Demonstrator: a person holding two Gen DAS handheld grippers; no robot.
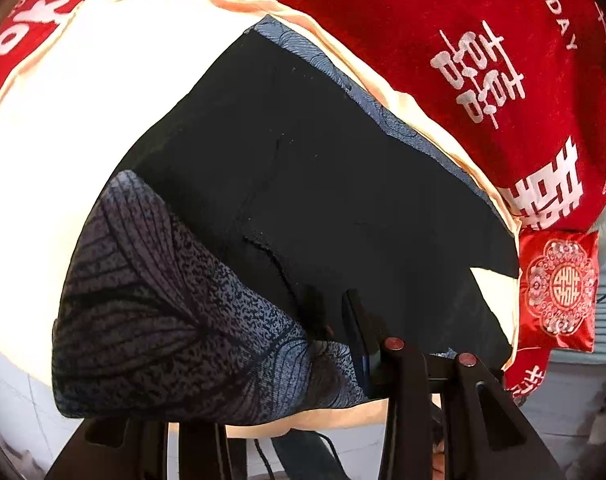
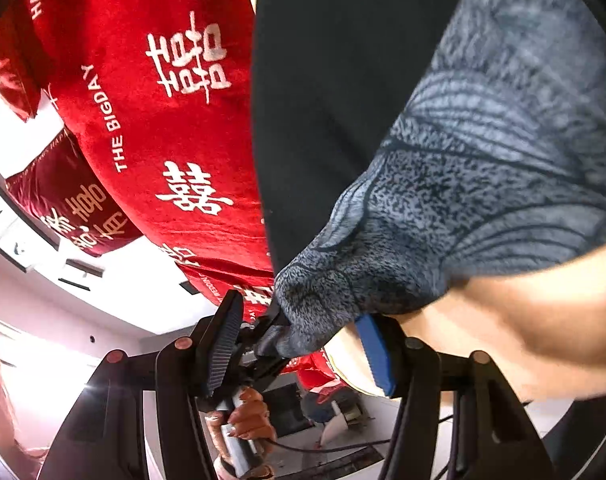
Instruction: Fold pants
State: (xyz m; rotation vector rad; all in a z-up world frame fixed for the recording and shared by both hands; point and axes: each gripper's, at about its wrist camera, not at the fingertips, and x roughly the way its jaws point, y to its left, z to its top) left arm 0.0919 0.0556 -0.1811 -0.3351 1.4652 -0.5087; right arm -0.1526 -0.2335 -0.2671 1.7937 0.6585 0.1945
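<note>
In the left wrist view the grey patterned part of the pants (image 1: 163,300) drapes over one side of your left tongs, so only one dark finger (image 1: 355,320) pokes out beside the cloth. The right wrist view settles it: the left tongs (image 2: 273,332) are clamped on a bunched corner of the patterned cloth, with a hand (image 2: 243,420) on the handle below, cut off by the lower edge. Your right tongs (image 2: 297,308) stand apart, the ribbed pad (image 2: 219,344) clear of the cloth and the blue pad (image 2: 375,356) just beside it; the same corner sits between them. A pale blurred shape at the right of that view is hard to make out.

The black body of the pants lies spread on the cream bed sheet (image 1: 63,120). The red blanket (image 1: 463,60) reads "THE BIGDAY" and "HAPPY", with large white Chinese characters; a small red embroidered cushion (image 1: 559,288) sits at its lower right.

Bare sheet lies open at the left of the pants; the blanket crowds their upper right edge.
</note>
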